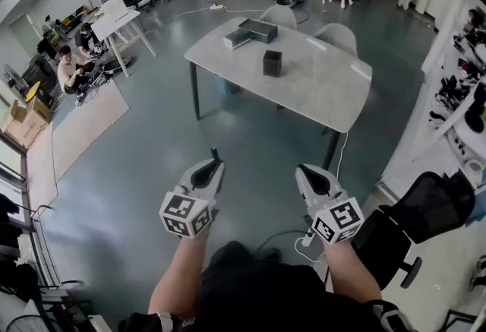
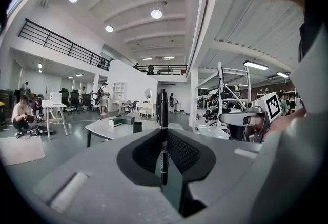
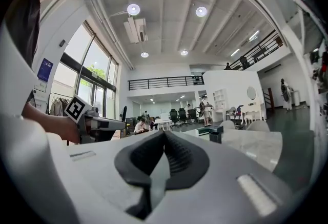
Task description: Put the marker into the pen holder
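Closest in, the left gripper point(image 1: 214, 165) pinches the black marker point(image 2: 163, 130) upright between its jaws. At its three o'clock, the right gripper point(image 1: 303, 170) has its jaws pressed together on nothing. Farther off at twelve o'clock, the black pen holder point(image 1: 272, 62) stands on the white table point(image 1: 319, 91).

The left hand-held gripper point(image 2: 163, 136) clamps an upright black marker point(image 2: 163, 107) before a table point(image 2: 105, 128).

Left gripper point(image 1: 216, 166) and right gripper point(image 1: 302, 170) had pale grey moulded shells. Black ribbed pads point(image 2: 185, 152) lined the jaws. Each carried a cube point(image 1: 187, 214) with black-and-white square markers. The person wore a black top point(image 1: 258, 292).
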